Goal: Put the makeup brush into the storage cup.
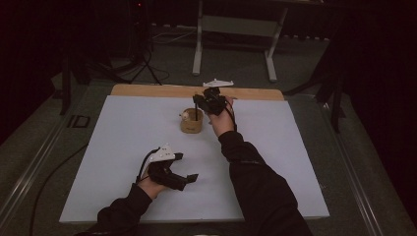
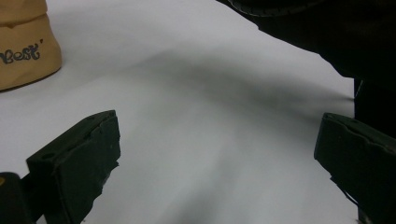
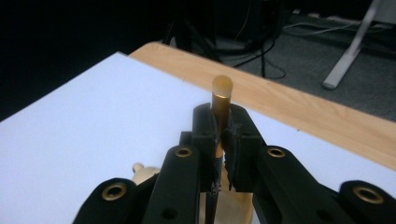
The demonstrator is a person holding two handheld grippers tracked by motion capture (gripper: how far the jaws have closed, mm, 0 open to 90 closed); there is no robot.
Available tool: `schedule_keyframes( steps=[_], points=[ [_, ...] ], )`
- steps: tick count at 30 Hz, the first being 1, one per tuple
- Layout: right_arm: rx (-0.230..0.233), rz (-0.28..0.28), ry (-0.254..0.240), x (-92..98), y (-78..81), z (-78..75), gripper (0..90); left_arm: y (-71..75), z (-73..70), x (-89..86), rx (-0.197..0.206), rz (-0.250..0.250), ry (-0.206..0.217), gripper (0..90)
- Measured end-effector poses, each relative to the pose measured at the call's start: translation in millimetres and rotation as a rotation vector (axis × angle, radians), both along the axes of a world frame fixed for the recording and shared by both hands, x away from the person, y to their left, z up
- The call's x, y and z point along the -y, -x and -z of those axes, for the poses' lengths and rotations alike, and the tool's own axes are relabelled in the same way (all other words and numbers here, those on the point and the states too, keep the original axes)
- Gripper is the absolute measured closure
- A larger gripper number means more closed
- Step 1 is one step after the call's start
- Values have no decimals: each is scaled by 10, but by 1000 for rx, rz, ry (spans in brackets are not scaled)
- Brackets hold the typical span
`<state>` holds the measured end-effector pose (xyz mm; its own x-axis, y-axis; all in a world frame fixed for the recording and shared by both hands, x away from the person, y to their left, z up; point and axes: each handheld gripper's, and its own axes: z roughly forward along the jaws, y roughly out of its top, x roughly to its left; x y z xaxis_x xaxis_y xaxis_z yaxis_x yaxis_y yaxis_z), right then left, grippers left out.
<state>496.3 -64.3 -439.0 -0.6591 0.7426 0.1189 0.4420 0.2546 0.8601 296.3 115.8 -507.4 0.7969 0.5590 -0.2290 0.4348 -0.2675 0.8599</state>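
Nearest the high camera, the left tool (image 1: 184,168) hangs just above the white surface (image 1: 123,147), its jaws spread wide apart with nothing between them; in its own view the gap frames bare sheet. Well ahead of it and off to its right stands the tan cup (image 1: 191,122), whose printed side shows at the edge of the left gripper view.

Farther out, the right tool (image 3: 220,133) is clamped tight on a slim wooden stick (image 3: 221,95), gripping it partway down. The stick's long axis runs nearly upright, its rounded top poking up beyond the jaw tips and its lower length dropping below the tool into the cup, which sits directly beneath.

To my eye, what comes next turns on that vertical line: the stick travels straight up or straight down along its own axis over the cup mouth, and the right hand (image 1: 221,120) is plainly the one placed for it.
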Motion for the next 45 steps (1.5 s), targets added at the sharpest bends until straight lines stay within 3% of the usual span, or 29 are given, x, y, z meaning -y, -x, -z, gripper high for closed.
schedule_keyframes(
  steps=[6,9,10,11,12,13,16,19,20,24,27,34,36,45],
  points=[
    [-22,-18,31,-27,3,44,815,-2,3,-1,-2,2,0,12],
    [-34,-24,14,-35,1,35,603,-2,2,-4,0,1,0,11],
    [-34,-24,14,-35,1,35,603,-2,2,-4,0,1,0,12],
    [-21,-22,10,-37,20,2,486,-5,2,-7,-3,0,2,11],
    [-21,-22,10,-37,20,2,486,-5,2,-7,-3,0,2,11],
    [-22,-26,15,-33,32,-28,357,-5,1,-9,-1,0,2,11],
    [-22,-42,3,-14,55,-69,217,-2,1,-6,-1,1,2,11],
    [-31,-63,-11,-1,78,-100,195,-2,1,-4,-1,2,3,11],
    [-33,-110,-24,19,118,-141,114,-2,2,3,0,4,2,11],
    [-28,-136,-28,44,187,-202,113,-3,-2,4,14,6,-7,12],
    [-12,-157,-25,96,255,-248,111,-13,-12,-13,22,9,19,11],
    [-8,-173,-39,219,353,-261,134,2,-67,-3,40,36,10,11],
    [14,-184,-28,251,396,-255,137,12,-82,7,47,49,2,11],
    [-3,-235,-19,424,530,-226,140,29,-181,11,62,90,15,11]
  ],
)
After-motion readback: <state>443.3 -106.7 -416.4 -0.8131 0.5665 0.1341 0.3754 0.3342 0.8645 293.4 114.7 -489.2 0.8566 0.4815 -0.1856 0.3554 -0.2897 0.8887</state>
